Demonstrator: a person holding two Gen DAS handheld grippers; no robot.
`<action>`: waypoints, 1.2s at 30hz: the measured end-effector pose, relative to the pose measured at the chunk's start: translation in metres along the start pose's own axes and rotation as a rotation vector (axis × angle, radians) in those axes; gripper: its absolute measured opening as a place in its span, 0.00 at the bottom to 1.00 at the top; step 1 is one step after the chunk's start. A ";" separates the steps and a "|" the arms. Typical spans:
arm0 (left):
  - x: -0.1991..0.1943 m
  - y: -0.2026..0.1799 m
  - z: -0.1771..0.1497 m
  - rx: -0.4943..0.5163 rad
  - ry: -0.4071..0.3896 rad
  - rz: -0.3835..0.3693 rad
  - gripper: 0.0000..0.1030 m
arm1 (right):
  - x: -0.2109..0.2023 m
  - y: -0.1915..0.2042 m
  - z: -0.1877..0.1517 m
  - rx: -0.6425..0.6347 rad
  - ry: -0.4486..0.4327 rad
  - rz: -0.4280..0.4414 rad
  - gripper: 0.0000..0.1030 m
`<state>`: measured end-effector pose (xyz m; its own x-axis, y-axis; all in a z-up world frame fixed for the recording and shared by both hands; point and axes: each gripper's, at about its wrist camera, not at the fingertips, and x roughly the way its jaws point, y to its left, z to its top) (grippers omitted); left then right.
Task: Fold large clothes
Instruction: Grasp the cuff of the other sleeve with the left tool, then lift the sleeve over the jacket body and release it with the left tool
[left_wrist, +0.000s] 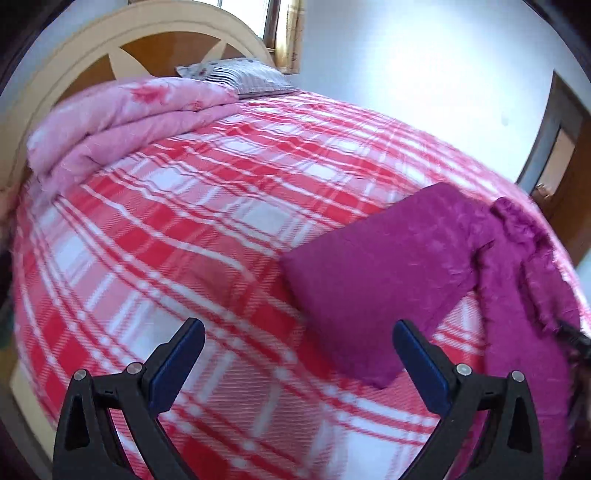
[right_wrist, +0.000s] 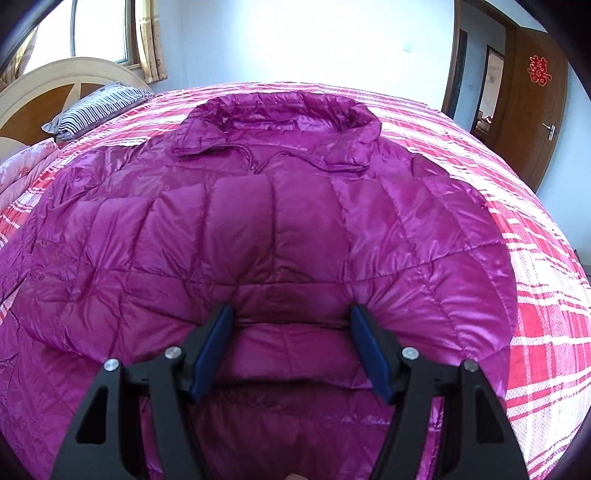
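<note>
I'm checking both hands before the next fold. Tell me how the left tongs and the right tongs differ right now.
The left tongs stand open over the plaid bedspread with nothing between them; the right tongs have a puffy fold of the purple jacket bulging between their pads. The left tongs' view is blurred and the jacket's sleeve lies off to one side; the right tongs' view is sharp and centred on the jacket. Both have black arms with blue pads.

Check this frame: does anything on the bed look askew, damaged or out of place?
Nothing stands out. The purple down jacket lies spread flat on the plaid bedspread, collar away from the camera, one sleeve stretched sideways. The pink quilt sits folded by the headboard.
</note>
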<state>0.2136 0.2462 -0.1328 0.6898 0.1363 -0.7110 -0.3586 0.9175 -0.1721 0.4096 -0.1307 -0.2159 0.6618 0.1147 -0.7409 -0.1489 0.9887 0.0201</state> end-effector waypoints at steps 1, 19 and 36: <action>0.004 -0.008 0.000 0.002 0.004 -0.014 0.99 | 0.000 0.000 0.000 0.001 -0.001 0.000 0.68; -0.017 -0.038 0.053 0.089 -0.126 -0.024 0.15 | -0.002 -0.004 -0.002 0.019 -0.015 0.022 0.70; -0.083 -0.195 0.074 0.399 -0.314 -0.204 0.15 | -0.001 -0.005 -0.001 0.024 -0.017 0.028 0.70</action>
<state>0.2729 0.0837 0.0098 0.8969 -0.0104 -0.4421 0.0264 0.9992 0.0299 0.4088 -0.1362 -0.2159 0.6704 0.1435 -0.7280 -0.1498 0.9871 0.0567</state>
